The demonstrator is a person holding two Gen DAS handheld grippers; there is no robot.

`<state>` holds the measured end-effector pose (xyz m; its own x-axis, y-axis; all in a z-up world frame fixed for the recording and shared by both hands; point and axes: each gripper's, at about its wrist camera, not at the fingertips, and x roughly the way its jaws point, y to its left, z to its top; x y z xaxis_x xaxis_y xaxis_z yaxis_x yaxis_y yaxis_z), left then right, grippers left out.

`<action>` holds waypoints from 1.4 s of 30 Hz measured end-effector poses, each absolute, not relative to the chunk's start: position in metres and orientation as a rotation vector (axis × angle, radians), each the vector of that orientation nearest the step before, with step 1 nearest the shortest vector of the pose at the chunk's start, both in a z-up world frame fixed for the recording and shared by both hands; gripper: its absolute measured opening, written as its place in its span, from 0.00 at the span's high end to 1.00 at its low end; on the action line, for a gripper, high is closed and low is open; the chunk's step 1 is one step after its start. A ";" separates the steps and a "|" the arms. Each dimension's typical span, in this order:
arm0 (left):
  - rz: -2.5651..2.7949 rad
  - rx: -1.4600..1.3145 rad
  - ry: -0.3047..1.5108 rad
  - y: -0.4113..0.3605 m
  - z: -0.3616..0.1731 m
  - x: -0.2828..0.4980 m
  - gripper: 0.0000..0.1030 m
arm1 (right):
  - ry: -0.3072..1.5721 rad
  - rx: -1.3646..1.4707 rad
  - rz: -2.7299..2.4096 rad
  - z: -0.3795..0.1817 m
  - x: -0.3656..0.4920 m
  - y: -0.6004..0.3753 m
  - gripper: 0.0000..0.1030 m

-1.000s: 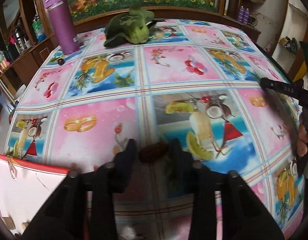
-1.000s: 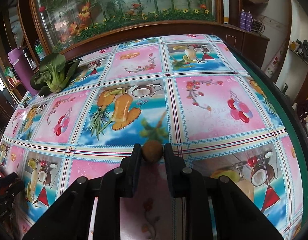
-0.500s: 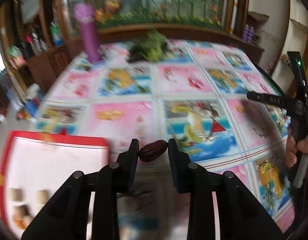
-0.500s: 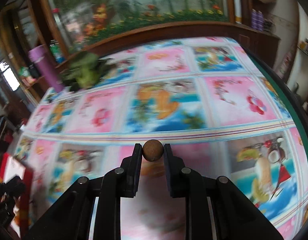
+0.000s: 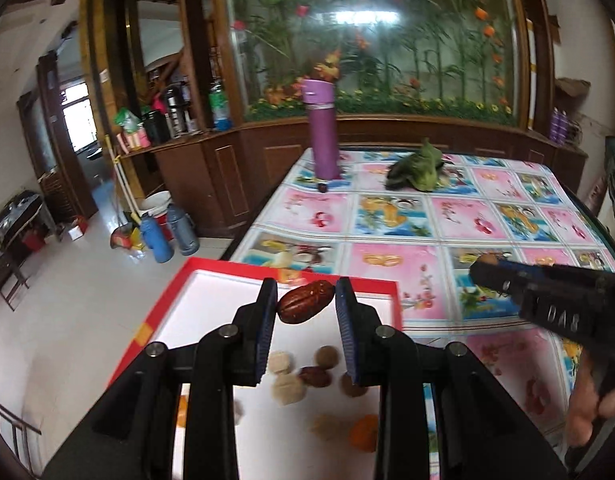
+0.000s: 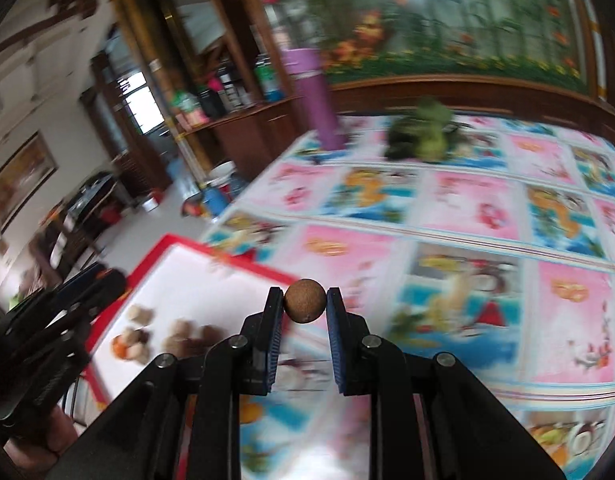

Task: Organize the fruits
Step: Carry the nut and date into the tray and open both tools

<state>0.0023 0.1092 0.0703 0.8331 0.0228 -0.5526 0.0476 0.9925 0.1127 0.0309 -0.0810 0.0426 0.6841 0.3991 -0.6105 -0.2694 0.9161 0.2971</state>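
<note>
Left claw [image 5: 306, 307] is gripping a red date [image 5: 305, 307] end to end between its tips, hanging over the far edge of the red-rimmed tray [image 5: 395, 300]. Right claw [image 6: 305, 306] is pinching a round brown fruit [image 6: 305, 306], probably a longan, over the table [image 6: 467, 208] just short of the tray's near rim.

Risks I'm watching:
- date is sitting skewed and only lightly caught, so a jolt could be dropping it outside the rim
- the round fruit will be rolling on release, maybe off the tray
- both claws are converging on one tray, so a collision is possible

Pose: both units are pitched down and forward; a hand [image 5: 591, 408] is holding the right one low at the edge of the left view.
</note>
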 end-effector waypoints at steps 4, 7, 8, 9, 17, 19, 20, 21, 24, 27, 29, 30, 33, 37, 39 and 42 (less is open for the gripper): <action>0.005 0.095 0.577 0.128 0.070 -0.003 0.69 | 0.723 0.139 0.424 0.044 0.020 -0.044 0.81; 0.020 0.081 0.578 0.138 0.067 -0.006 0.69 | 0.738 0.111 0.446 0.038 0.013 -0.027 0.81; 0.024 0.075 0.582 0.142 0.064 -0.007 0.69 | 0.745 0.097 0.452 0.035 0.012 -0.021 0.81; 0.026 0.071 0.585 0.145 0.063 -0.008 0.69 | 0.749 0.087 0.456 0.032 0.009 -0.015 0.81; 0.086 0.046 0.641 0.176 0.036 -0.010 0.69 | 0.781 -0.007 0.484 0.013 -0.009 0.023 0.81; 0.103 0.044 0.655 0.181 0.028 -0.010 0.69 | 0.788 -0.020 0.490 0.009 -0.013 0.029 0.81; 0.111 0.041 0.663 0.185 0.025 -0.010 0.69 | 0.792 -0.028 0.493 0.007 -0.016 0.032 0.81; 0.117 0.037 0.670 0.187 0.022 -0.010 0.69 | 0.793 -0.039 0.493 0.005 -0.017 0.035 0.81; 0.129 0.034 0.678 0.193 0.018 -0.010 0.69 | 0.791 -0.069 0.492 0.002 -0.023 0.042 0.81; 0.134 0.032 0.682 0.195 0.015 -0.013 0.69 | 0.787 -0.084 0.496 0.001 -0.027 0.047 0.81; 0.136 0.032 0.685 0.198 0.014 -0.013 0.69 | 0.785 -0.093 0.497 0.000 -0.029 0.050 0.81; 0.136 0.031 0.686 0.199 0.013 -0.014 0.69 | 0.785 -0.095 0.498 0.000 -0.030 0.052 0.81; 0.139 0.026 0.689 0.201 0.013 -0.014 0.69 | 0.789 -0.091 0.502 -0.001 -0.031 0.052 0.81; 0.144 0.024 0.691 0.203 0.012 -0.014 0.69 | 0.789 -0.089 0.500 -0.002 -0.031 0.053 0.81; 0.142 0.021 0.695 0.203 0.012 -0.013 0.69 | 0.789 -0.085 0.496 -0.002 -0.031 0.053 0.81; 0.144 0.020 0.699 0.204 0.011 -0.014 0.69 | 0.796 -0.077 0.483 -0.004 -0.029 0.052 0.81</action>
<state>-0.0141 0.2041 0.0107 0.7558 0.1383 -0.6400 -0.1250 0.9899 0.0664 -0.0288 0.0522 -0.0042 0.5973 0.3870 -0.7025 -0.4442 0.8889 0.1120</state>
